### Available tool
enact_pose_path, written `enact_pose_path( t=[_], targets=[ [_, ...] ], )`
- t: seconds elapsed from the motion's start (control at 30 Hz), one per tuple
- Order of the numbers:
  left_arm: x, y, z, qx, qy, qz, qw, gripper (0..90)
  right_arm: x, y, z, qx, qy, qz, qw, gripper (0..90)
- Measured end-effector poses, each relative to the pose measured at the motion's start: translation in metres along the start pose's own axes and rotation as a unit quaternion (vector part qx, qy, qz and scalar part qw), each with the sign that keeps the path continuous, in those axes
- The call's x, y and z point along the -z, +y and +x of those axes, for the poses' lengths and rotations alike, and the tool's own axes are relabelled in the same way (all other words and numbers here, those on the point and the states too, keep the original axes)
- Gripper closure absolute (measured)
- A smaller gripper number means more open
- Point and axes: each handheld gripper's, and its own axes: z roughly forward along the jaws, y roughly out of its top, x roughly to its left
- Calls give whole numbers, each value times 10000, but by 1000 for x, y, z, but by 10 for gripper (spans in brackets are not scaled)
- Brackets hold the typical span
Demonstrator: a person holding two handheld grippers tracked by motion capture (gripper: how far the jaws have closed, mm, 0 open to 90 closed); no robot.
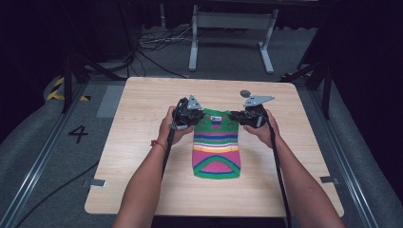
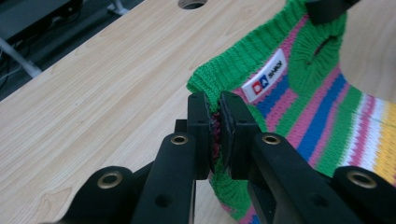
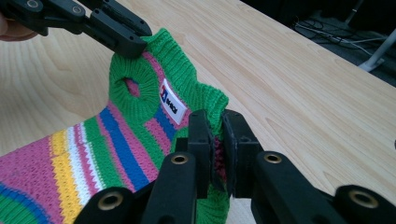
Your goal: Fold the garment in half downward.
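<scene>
High view: both claws, left claw (image 1: 192,115) and right claw (image 1: 241,116), pinch the small striped knitted sweater's (image 1: 216,149) top corners on the pale wooden counter (image 1: 142,114); grasp looks done, any fold or lift not yet begun.

One striped sweater (image 1: 216,142), two grippers (image 1: 187,114) (image 1: 249,115), one table (image 1: 142,123).

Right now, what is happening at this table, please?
A person holds a small striped knit sweater by its green collar end, one corner in each hand-held gripper. The left hand-held gripper is shut on the collar edge, and the right hand-held gripper is shut on the opposite corner. The rest of the sweater lies flat on the wooden table, toward the person.
</scene>
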Motion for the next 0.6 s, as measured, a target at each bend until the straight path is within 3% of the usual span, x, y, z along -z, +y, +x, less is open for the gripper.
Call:
enact_pose_path(
  t=[0.3, 0.6],
  targets=[
    [21, -6, -19, -479, -127, -8, 9988, 834, 16, -5, 16, 207, 265, -83, 9994, 827],
    [31, -17, -33, -631, -291, -49, 9976, 836, 27, -16, 29, 389, 451, -18, 9982, 827]
  ],
)
